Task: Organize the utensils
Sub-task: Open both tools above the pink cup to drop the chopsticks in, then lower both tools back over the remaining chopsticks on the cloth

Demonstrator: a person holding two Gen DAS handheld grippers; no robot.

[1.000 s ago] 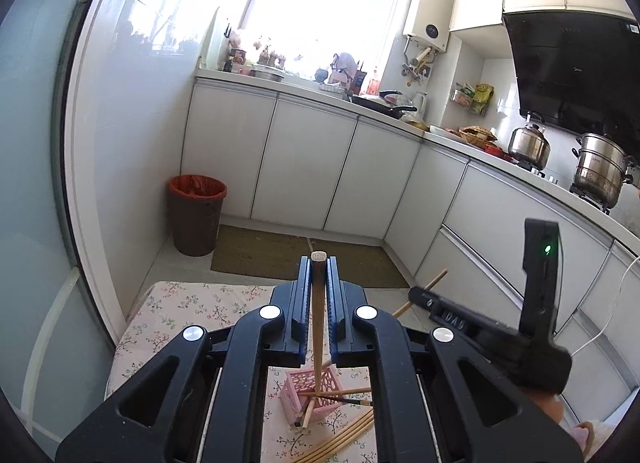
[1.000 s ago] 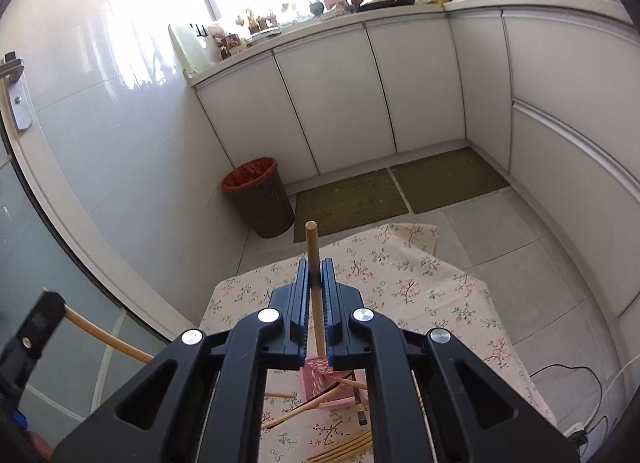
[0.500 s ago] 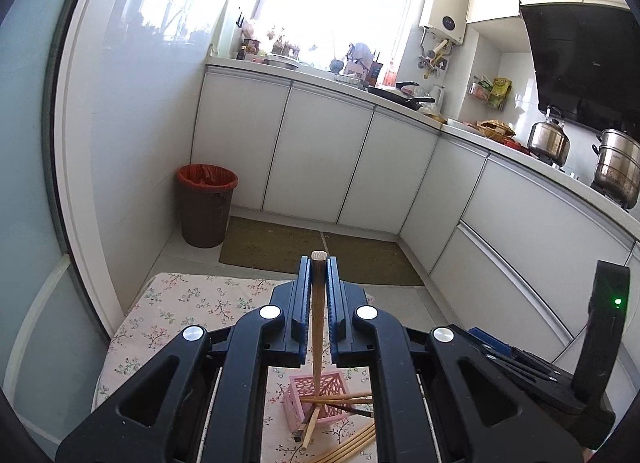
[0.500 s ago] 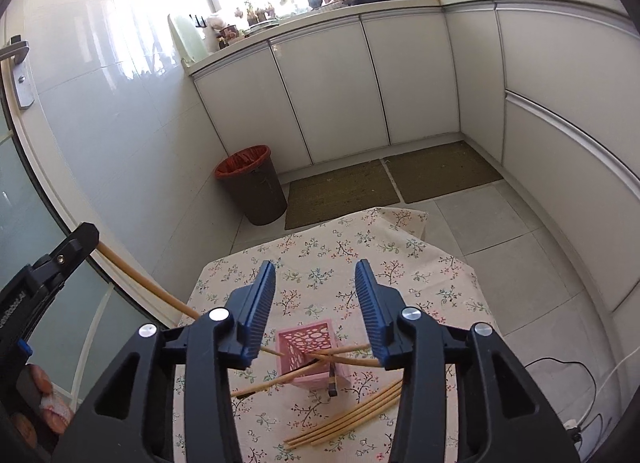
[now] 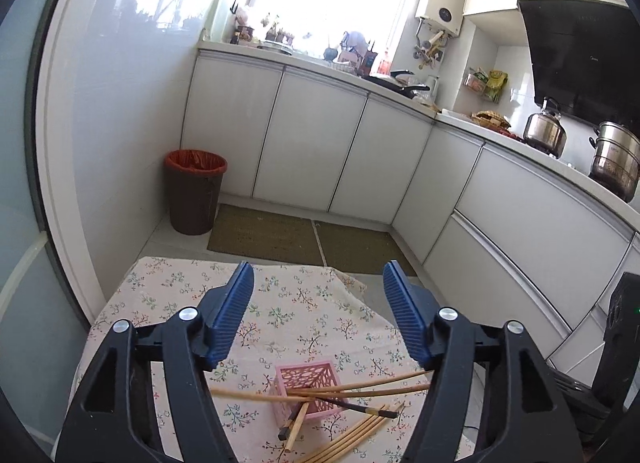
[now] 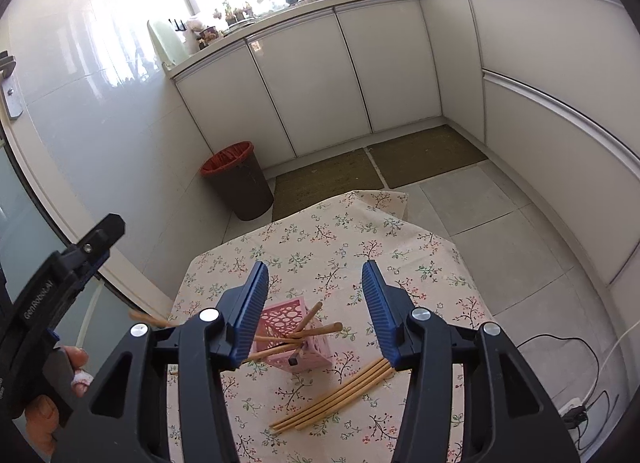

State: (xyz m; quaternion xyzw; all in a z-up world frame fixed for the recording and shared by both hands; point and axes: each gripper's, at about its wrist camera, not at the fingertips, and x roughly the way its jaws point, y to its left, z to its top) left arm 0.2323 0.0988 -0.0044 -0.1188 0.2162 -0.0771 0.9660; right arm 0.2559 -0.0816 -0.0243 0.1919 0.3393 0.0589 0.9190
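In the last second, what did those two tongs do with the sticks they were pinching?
Both let go. The right tongs opened first, then the left tongs; their chopsticks now rest in the pink basket. The loose bundle on the tablecloth stayed put.

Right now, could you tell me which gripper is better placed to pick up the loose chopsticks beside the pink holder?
Right gripper, probably: it is open, and the loose chopsticks lie just below its right finger, beside the pink holder. The left gripper is open too.
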